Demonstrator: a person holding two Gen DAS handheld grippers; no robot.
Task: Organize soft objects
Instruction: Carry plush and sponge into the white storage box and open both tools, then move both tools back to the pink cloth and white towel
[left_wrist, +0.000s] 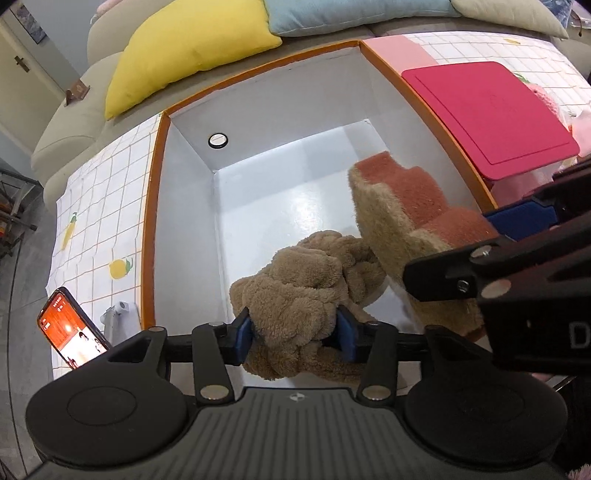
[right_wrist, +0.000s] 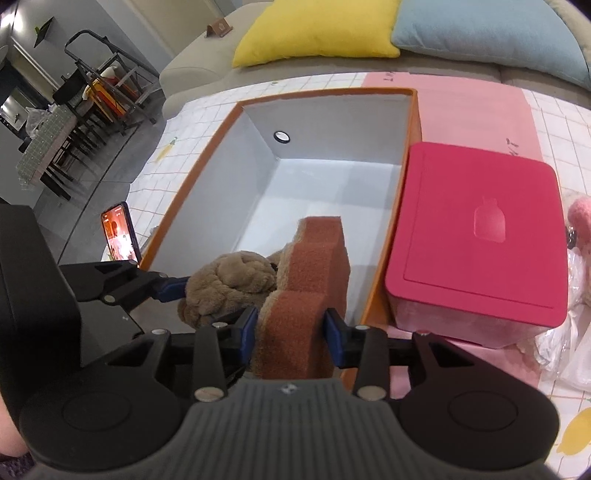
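My left gripper is shut on the fluffy brown part of a plush toy and holds it over the near end of an orange-rimmed white box. My right gripper is shut on the same toy's flat tan and rust-coloured part, which stands upright above the box. In the left wrist view that flat part rises at the right, with the right gripper's blue fingers beside it. In the right wrist view the brown part and the left gripper sit to the left.
A magenta lidded container stands right of the box, on a pink mat. A phone leans at the box's left. A pink plush and plastic bags lie far right. Yellow and blue cushions rest on the sofa behind.
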